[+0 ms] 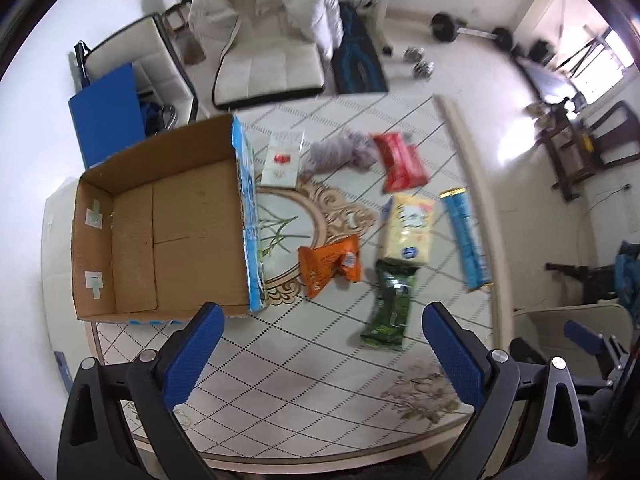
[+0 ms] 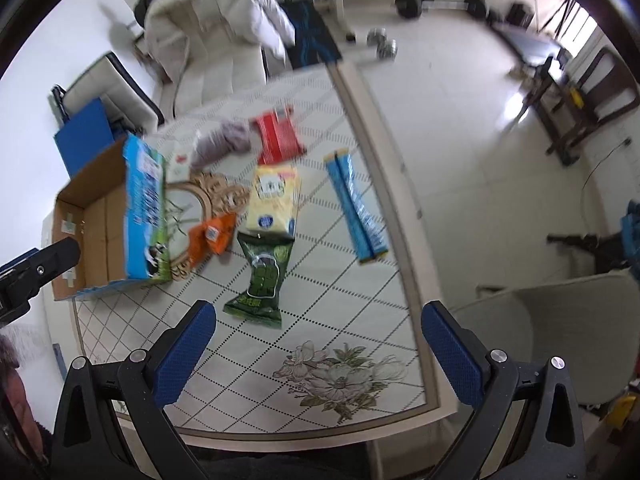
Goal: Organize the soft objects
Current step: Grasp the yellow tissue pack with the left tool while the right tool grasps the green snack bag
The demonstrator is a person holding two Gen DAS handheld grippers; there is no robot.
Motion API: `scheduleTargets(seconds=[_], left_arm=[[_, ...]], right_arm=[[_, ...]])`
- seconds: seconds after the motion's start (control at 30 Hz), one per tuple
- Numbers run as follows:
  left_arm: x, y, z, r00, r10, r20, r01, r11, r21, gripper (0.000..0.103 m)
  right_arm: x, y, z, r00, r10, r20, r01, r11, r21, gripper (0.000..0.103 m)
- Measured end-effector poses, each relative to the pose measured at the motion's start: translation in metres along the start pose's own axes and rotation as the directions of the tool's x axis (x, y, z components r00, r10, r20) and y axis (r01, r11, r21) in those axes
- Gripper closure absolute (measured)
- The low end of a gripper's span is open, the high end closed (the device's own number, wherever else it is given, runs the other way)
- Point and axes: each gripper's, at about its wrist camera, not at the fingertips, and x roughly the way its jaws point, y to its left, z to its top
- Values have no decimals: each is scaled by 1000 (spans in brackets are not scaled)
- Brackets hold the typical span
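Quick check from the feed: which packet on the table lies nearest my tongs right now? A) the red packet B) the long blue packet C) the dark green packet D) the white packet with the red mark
C: the dark green packet lies closest to the open right tongs, while the red, long blue and white packets sit farther back on the table.

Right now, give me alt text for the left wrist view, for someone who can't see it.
The open left gripper hovers over a patterned table holding an empty cardboard box. Right of the box lie an orange packet, green packet, yellow pack, blue tube, red packet, grey cloth and white packet.
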Motion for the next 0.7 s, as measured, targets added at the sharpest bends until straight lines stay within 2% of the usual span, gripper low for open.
scheduleTargets(seconds=[0.1,0.17,0.27,0.3,0.37,0.4,0.43,0.6,0.7], left_arm=[[46,-1,5,994,82,-74,-82,997,6,1],[68,2,6,986,125,-108,-126,992,0,1],[92,11,5,977,138,-163,-144,989,-26,1],[95,12,6,975,140,-170,-147,989,-30,1],[100,10,5,972,153,-181,-159,987,-24,1],[101,9,6,970,157,-185,-163,986,-18,1],[103,7,7,969,159,-188,-164,986,-13,1],[102,-9,20,975,120,-185,-121,993,4,1],[114,-33,33,973,39,-226,-37,999,14,1]], right_arm=[[84,7,8,989,77,-130,-73,997,39,1],[124,12,7,977,110,-181,-99,993,67,4],[172,23,6,956,170,-240,-146,983,115,8],[183,28,5,947,191,-257,-163,978,127,13],[204,36,4,931,213,-297,-181,974,134,32],[211,40,2,923,215,-318,-180,975,133,49],[217,42,0,916,219,-335,-183,974,134,61],[192,25,-12,935,197,-294,-164,977,133,66],[164,-1,-16,952,179,-247,-144,978,153,66]])
